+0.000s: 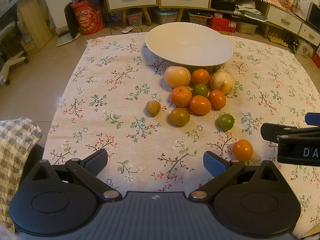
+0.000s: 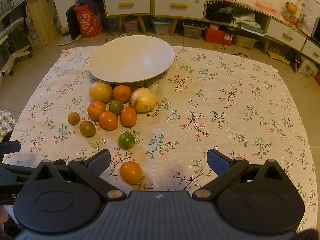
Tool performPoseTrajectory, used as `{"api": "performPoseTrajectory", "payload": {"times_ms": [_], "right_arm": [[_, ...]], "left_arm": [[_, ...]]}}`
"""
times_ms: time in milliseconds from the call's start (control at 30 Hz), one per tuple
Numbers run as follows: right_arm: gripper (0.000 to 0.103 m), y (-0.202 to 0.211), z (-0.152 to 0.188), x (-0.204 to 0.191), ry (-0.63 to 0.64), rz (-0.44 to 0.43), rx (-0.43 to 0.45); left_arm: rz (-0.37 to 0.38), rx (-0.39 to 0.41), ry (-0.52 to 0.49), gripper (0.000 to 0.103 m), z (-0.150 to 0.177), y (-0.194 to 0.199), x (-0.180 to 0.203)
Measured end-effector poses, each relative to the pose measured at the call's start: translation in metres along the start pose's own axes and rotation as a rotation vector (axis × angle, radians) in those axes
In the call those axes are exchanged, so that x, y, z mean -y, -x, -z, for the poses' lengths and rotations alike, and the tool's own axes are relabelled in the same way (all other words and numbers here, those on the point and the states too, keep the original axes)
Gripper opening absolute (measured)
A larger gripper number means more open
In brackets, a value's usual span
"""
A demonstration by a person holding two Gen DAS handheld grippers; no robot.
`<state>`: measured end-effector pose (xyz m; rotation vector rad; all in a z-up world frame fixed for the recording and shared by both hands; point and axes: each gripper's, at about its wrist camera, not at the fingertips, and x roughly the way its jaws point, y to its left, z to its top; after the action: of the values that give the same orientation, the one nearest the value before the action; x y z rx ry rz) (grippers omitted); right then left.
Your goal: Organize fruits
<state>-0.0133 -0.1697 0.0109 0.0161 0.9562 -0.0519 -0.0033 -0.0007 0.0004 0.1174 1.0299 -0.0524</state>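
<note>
We hold both grippers low over a floral cloth (image 2: 220, 104), a coarse woven fabric printed with twigs and small blossoms. The left gripper (image 1: 155, 161) has its blue ribbed pads spread wide with nothing between them; the right gripper (image 2: 158, 161) is spread the same way, also empty.

The plate (image 2: 152, 46) is white, round and shallow, with fine fluting running out to the rim. It sits at the far side of the cloth, at 11 o'clock in the right wrist view, and holds nothing.

The fruit lies on the cloth just in front of the plate, in a tight cluster. Two pale yellow fruits (image 2: 101, 92) are the largest, round and smooth, one with brown speckling. Two mandarins (image 2: 122, 93) have dimpled orange skin. Two orange tomatoes (image 2: 108, 120) are glossy ovals lying side by side, their long axes leaning slightly toward the plate. A green tomato (image 2: 116, 107) sits in the middle of the cluster. A dull brown, rough longan (image 2: 73, 118) lies at 9 o'clock of the group, and an olive tomato (image 2: 87, 128) beside it.

Apart from the cluster, a round green tomato (image 2: 126, 140) lies nearer us. Nearest, an orange oval tomato (image 2: 131, 172) lies just off the right gripper's left finger, its long axis running roughly left to right.
</note>
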Motion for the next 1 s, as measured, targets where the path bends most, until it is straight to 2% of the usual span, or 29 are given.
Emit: {"api": "performPoseTrajectory", "payload": {"times_ms": [800, 1000], "right_arm": [[0.103, -0.001, -0.001, -0.002, -0.002, 0.001, 0.002], [0.103, -0.002, -0.008, -0.001, -0.023, -0.018, 0.006]], "left_arm": [[0.002, -0.005, -0.001, 0.089, 0.002, 0.000, 0.001], [0.026, -0.012, -0.010, 0.089, -0.009, 0.004, 0.001]]}}
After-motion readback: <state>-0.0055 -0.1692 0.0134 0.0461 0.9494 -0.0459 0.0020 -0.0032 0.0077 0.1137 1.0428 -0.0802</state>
